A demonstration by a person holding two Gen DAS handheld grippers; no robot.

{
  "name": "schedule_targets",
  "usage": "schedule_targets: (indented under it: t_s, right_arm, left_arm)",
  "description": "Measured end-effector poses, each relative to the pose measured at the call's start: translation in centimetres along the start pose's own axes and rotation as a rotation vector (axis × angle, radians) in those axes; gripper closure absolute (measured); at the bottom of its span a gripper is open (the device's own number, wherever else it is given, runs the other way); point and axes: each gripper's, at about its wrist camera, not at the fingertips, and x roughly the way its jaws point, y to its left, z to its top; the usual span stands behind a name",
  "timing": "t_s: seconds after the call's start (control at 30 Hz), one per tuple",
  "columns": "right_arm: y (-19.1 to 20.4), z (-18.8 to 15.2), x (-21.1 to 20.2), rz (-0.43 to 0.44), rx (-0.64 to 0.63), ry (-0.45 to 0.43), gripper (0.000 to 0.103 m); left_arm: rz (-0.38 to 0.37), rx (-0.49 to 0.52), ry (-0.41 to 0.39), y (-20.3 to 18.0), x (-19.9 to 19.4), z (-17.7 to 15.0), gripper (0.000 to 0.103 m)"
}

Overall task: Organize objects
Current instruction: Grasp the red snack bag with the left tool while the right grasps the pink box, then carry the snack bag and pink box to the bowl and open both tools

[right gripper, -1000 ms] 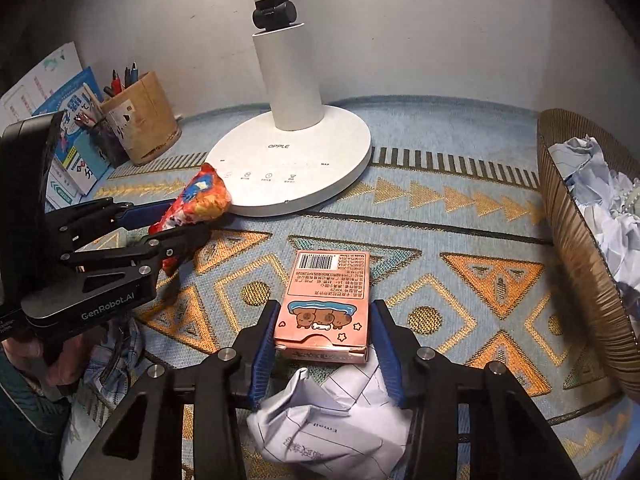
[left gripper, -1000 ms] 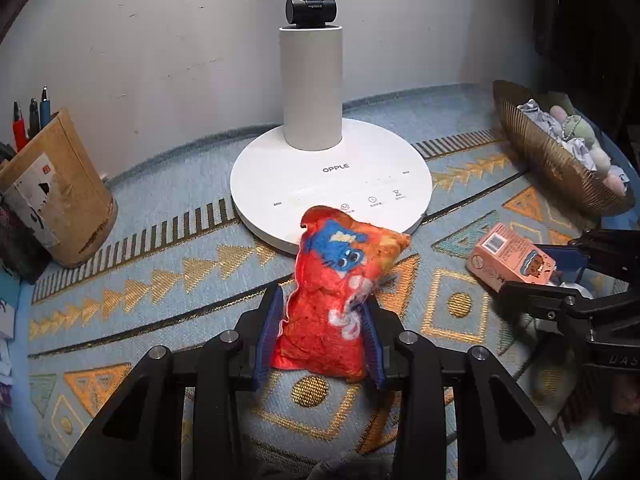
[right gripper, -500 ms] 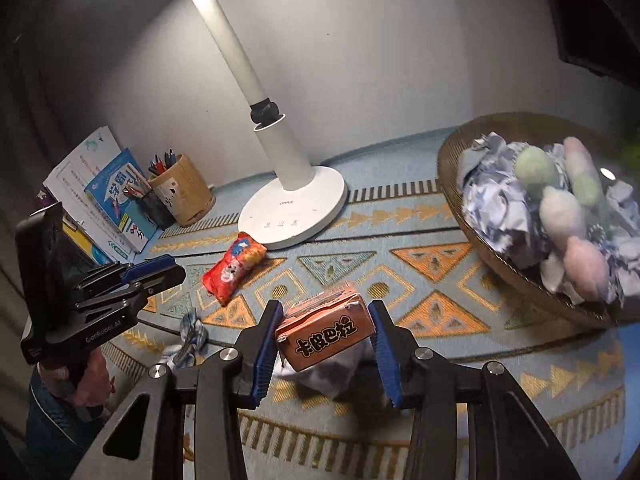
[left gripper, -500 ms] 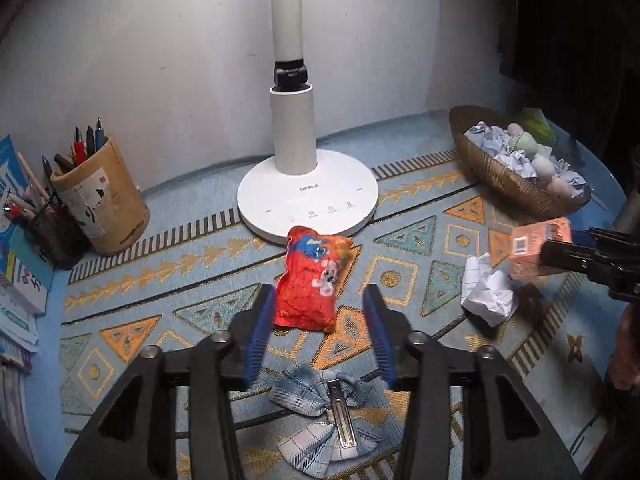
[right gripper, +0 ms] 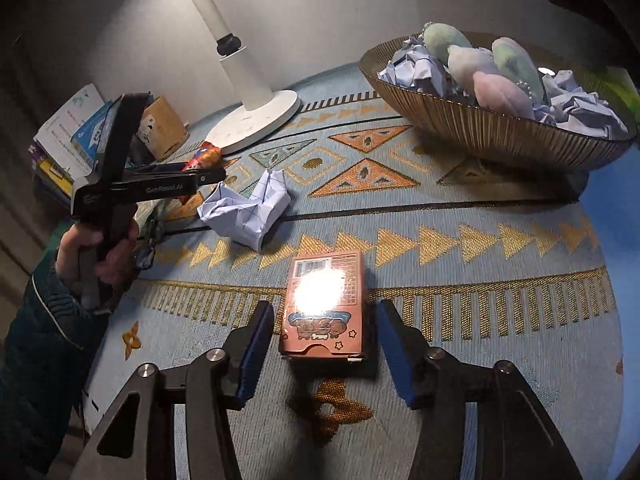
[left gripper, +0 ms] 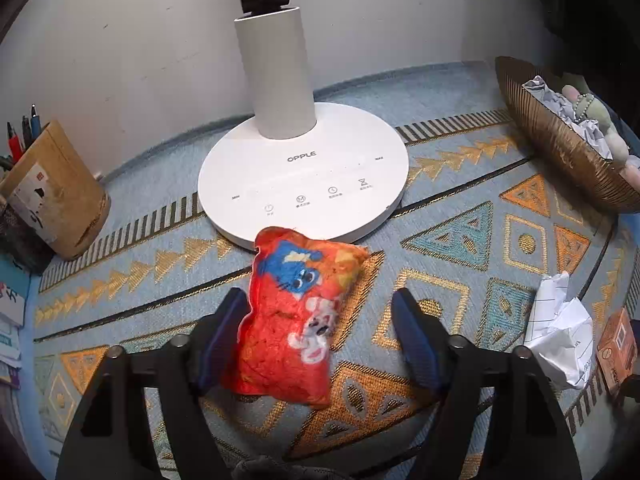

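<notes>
A red snack bag (left gripper: 294, 316) lies on the patterned mat just in front of the white lamp base (left gripper: 304, 184). My left gripper (left gripper: 320, 340) is open and straddles the bag's near end; the left finger touches it, the right finger stands apart. A pink card box (right gripper: 326, 304) lies flat on the mat near the table's front edge. My right gripper (right gripper: 324, 356) is open, its fingers apart from the box on both sides. The box also shows at the right edge of the left wrist view (left gripper: 616, 352). The left gripper (right gripper: 168, 184) shows in the right wrist view.
A crumpled paper (right gripper: 248, 208) lies mid-mat, also in the left wrist view (left gripper: 560, 344). A ribbed gold bowl (right gripper: 492, 128) with paper balls and plush toys stands at the right. A pen holder (left gripper: 52, 196) and books (right gripper: 68, 136) stand at the left.
My left gripper dropped back down over the snack bag, still open. My right gripper set the pink box flat on the mat near the front edge and opened.
</notes>
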Motion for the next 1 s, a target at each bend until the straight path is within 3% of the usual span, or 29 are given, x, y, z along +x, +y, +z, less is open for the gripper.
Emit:
schedule_targets:
  t_s: [0.03,0.17,0.3,0.37,0.47,0.57,0.73,0.83,1.0]
  right_arm:
    - [0.2,-0.1,-0.3,-0.016,-0.013,-0.011,0.037]
    - [0.9,0.1,0.1,-0.081,-0.053,0.008,0.036]
    - [2.7,-0.1,1.2,-0.170,-0.099,0.020,0.040]
    - [3.7,-0.1,1.6,-0.233,-0.133,0.022,0.062]
    - [4.7,-0.2,1.7,-0.243,-0.165,0.020,0.063]
    - [5.4,-0.3,-0.1,-0.098,-0.153,-0.048,0.063]
    - [4.8,1.7,-4.9,-0.059,-0.104,-0.173,0.063]
    - [3.0,4.0,-8.8,-0.092,-0.072,-0.291,0.063]
    - [-1.7,8.5,-13.3,-0.224,0.021,-0.465,0.063]
  left_arm:
    - [0.021,0.013,-0.006,-0.2,-0.2,0.0,0.058]
    - [0.051,0.030,-0.020,-0.3,-1.2,-0.2,0.075]
    - [-0.008,-0.041,-0.055,0.6,-3.6,-0.9,0.077]
    - [-0.030,-0.053,-0.068,0.3,-4.7,-1.3,0.077]
    - [-0.045,-0.045,-0.097,-0.4,-6.7,-1.5,0.077]
    - [-0.076,-0.045,-0.136,-1.5,-8.5,-1.4,0.077]
    - [-0.147,-0.058,-0.207,-2.7,-10.5,0.9,0.077]
    - [-0.183,-0.057,-0.258,-5.0,-11.8,2.8,0.077]
    - [-0.255,-0.055,-0.326,-9.9,-11.9,6.8,0.077]
